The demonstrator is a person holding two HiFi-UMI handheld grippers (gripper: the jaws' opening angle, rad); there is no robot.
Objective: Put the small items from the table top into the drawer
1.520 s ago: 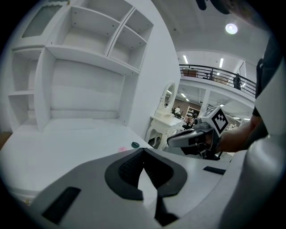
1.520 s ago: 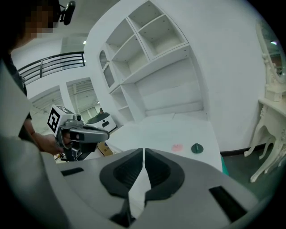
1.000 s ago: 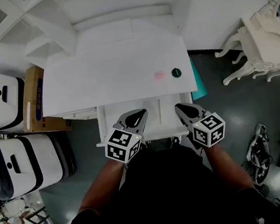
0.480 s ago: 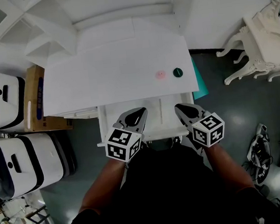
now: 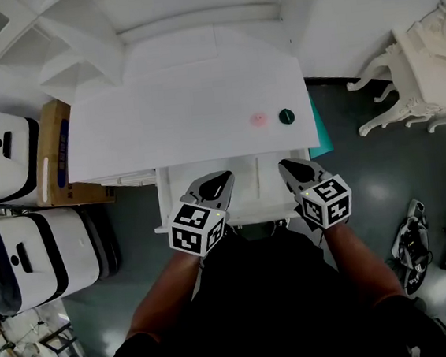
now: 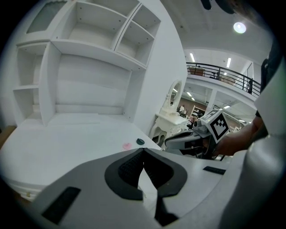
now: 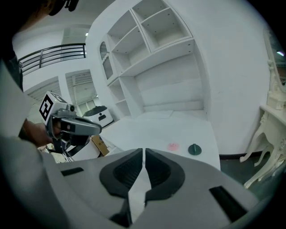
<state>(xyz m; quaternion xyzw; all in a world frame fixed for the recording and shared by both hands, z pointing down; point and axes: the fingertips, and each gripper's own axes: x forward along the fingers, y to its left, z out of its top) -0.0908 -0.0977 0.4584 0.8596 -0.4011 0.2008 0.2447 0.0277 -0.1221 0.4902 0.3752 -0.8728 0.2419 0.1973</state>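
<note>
White table top (image 5: pixel 185 114) in the head view carries both small items, a flat pink round disc (image 5: pixel 258 119) and a dark green knobbed cap (image 5: pixel 286 115), just beside each other near its right front corner. Neither lies in the white drawer (image 5: pixel 247 181), which looks pulled out below, so every transfer is yet to do.

Left gripper view: the left gripper (image 6: pixel 143 151) is clenched and empty.

Right gripper view: the right gripper (image 7: pixel 143 152) is pinched together on nothing.

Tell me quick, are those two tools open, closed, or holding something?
Left tool: closed, holding nothing.
Right tool: closed, holding nothing.
</note>
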